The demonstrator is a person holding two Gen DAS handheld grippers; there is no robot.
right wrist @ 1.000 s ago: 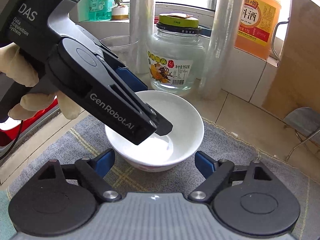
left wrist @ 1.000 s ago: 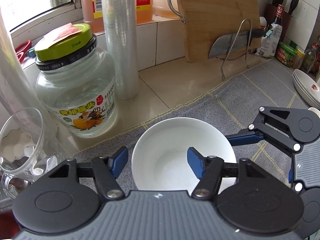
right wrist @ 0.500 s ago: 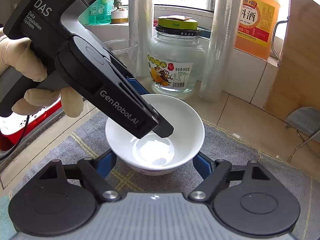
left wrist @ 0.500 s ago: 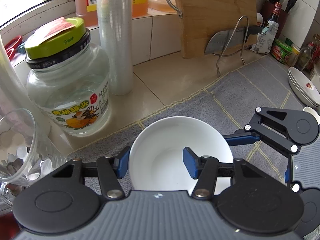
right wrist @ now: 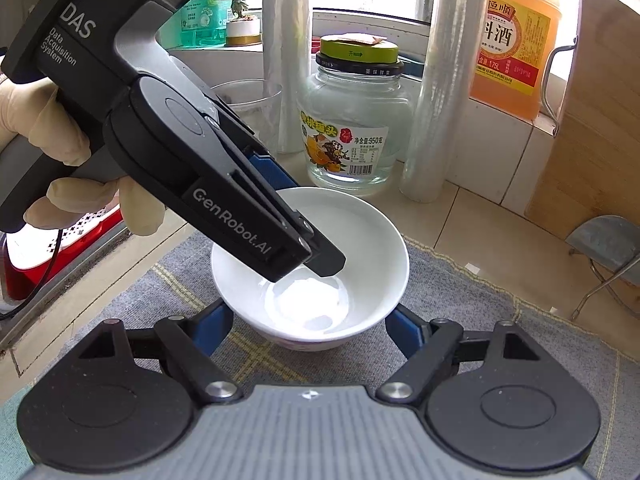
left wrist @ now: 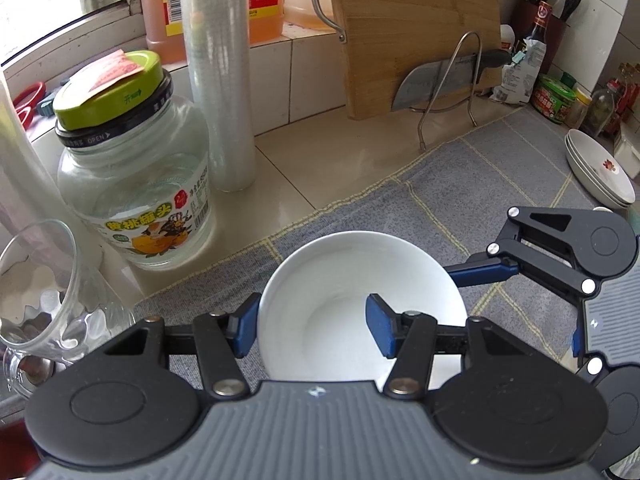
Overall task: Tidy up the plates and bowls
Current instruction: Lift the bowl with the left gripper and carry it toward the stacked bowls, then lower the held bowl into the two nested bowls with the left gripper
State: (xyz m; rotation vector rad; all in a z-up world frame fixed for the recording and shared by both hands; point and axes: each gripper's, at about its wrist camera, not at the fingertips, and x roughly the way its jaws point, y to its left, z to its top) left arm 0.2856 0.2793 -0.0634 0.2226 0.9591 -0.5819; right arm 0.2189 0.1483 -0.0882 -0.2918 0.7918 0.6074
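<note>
A white bowl (left wrist: 352, 292) (right wrist: 360, 240) sits on the grey mat (left wrist: 460, 200). My left gripper (left wrist: 312, 324) is open over the bowl's left rim, one blue finger outside the wall and one inside. My right gripper (right wrist: 308, 324) is open, with a blue finger on each side of the bowl near its base. The left gripper also shows in the right wrist view (right wrist: 316, 256), reaching down into the bowl. A stack of white plates (left wrist: 600, 172) lies at the far right of the mat.
A glass jar with a green lid (left wrist: 132, 168), a roll of cling film (left wrist: 220, 80) and a clear glass (left wrist: 44, 296) stand left of the bowl. A cutting board (left wrist: 416, 28) and a cleaver on a wire rack (left wrist: 444, 76) stand behind.
The left gripper's fingers have narrowed around the bowl's left rim. The right gripper has moved closer, its fingers now flanking the bowl.
</note>
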